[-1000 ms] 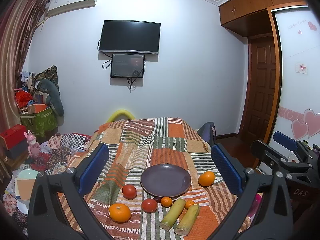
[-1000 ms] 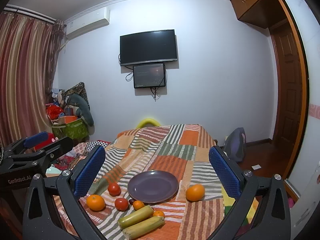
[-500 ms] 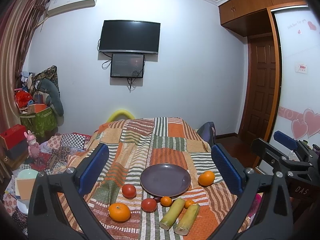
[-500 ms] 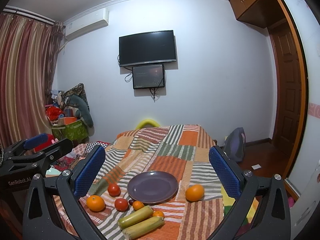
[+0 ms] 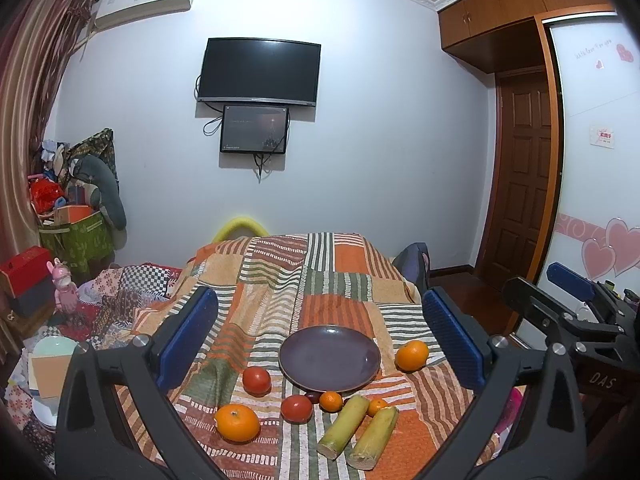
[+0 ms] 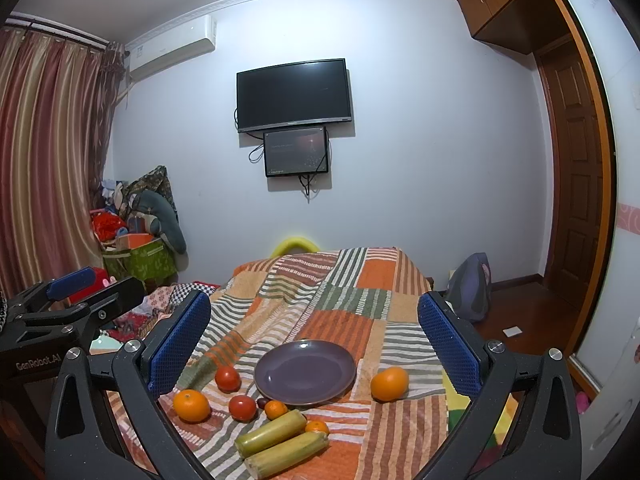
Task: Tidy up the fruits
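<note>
An empty purple plate [image 5: 329, 357] [image 6: 305, 372] sits on a striped patchwork cloth. Around it lie two large oranges [image 5: 237, 422] [image 5: 412, 355], two tomatoes [image 5: 256, 381] [image 5: 296, 408], two small tangerines [image 5: 331, 401] [image 5: 377, 406] and two green-yellow sugarcane pieces [image 5: 344, 426] [image 5: 374, 437]. A small dark fruit [image 5: 312, 397] lies by the plate's near rim. My left gripper [image 5: 320, 336] and right gripper [image 6: 314, 338] are both open and empty, held above the near side of the fruit. Each shows at the edge of the other's view.
The cloth-covered table [image 5: 340, 280] runs toward the far wall with a TV [image 5: 259, 72]. Clutter, a green bin [image 5: 76, 240] and bowls [image 5: 52, 352] are on the left. A backpack [image 6: 470, 288] and a wooden door [image 5: 520, 184] are on the right.
Almost nothing has moved. Both grippers stay open and hover in place, with only a slight drift of the right view.
</note>
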`<act>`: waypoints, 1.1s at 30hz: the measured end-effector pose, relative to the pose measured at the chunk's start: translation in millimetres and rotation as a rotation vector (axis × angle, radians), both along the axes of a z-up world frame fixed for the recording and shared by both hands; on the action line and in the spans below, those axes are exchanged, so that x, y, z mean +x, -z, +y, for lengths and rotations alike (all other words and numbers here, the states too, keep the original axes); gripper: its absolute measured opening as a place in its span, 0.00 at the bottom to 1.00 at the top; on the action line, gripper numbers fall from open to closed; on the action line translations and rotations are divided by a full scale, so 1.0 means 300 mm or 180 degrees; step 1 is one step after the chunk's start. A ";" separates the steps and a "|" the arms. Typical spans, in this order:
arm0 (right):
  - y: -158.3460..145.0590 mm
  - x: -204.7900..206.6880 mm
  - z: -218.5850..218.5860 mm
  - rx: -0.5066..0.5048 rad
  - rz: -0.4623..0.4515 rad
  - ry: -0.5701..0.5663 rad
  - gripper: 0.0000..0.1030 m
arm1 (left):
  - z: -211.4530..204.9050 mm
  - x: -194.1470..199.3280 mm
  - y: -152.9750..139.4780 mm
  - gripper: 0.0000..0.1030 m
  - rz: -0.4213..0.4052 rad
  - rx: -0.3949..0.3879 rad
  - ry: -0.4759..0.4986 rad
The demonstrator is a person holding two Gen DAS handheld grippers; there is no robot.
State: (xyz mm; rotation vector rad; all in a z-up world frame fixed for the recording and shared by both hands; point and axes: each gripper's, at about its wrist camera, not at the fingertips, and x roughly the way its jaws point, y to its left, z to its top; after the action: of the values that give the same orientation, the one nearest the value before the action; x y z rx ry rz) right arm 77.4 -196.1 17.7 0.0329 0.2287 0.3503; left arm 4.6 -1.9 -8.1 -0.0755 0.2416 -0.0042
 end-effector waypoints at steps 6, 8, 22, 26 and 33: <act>0.001 0.000 -0.001 -0.0001 -0.0001 -0.0001 1.00 | 0.000 0.000 0.000 1.00 0.0004 -0.0005 0.0005; 0.001 0.000 -0.001 -0.0002 -0.0002 -0.0001 1.00 | 0.000 0.002 0.002 1.00 0.0005 -0.0003 0.0006; 0.014 0.003 -0.001 -0.0042 -0.0008 -0.0004 1.00 | -0.011 0.014 0.016 1.00 0.0049 0.0005 0.0046; 0.020 0.005 0.009 -0.0089 -0.0018 -0.0019 1.00 | -0.003 0.019 0.015 1.00 0.0064 -0.0001 0.0069; 0.035 0.019 0.020 -0.0135 0.0014 -0.0054 1.00 | 0.021 0.041 0.021 1.00 0.0143 -0.0081 0.0093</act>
State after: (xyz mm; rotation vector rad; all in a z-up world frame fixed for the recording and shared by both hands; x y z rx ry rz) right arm 83.1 -190.2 7.1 -0.0101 0.2408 0.3622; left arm 17.1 4.5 -14.4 -0.0974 0.2876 -0.0346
